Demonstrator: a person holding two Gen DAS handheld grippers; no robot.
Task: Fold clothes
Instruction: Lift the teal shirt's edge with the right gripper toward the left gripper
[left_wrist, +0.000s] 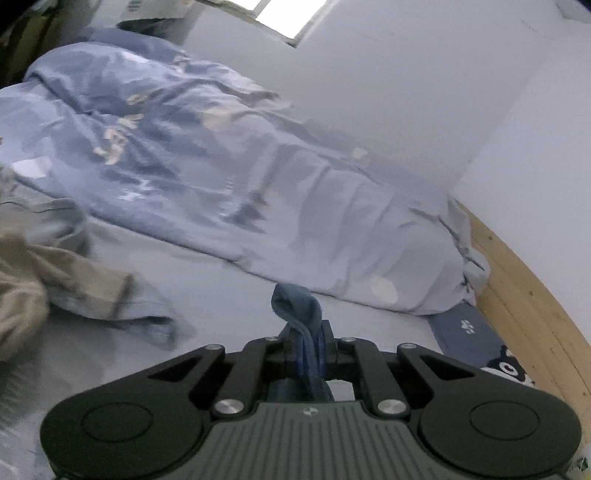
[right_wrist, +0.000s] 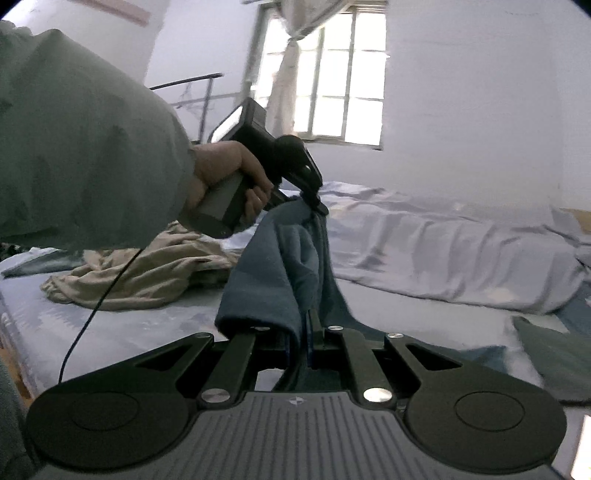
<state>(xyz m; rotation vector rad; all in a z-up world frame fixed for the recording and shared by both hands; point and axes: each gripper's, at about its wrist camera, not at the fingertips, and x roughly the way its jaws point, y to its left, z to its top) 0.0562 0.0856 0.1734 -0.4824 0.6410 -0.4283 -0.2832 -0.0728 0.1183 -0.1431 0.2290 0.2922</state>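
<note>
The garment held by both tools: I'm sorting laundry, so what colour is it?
Blue garment, seen best in the right wrist view.

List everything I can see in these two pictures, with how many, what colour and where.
Blue garment: one, blue, hanging between both claws.
Beige clothes: one heap, beige, on the bed, left.
Duvet: one, pale blue patterned, along the wall.
Bed sheet: one, light blue, under everything.
Window: one, bright, far wall.
Wooden bed frame: one, light wood, right edge.
Hand: one, gripping the left tool.
Left claw: one, black, shut on blue garment.
Right claw: same.
</note>
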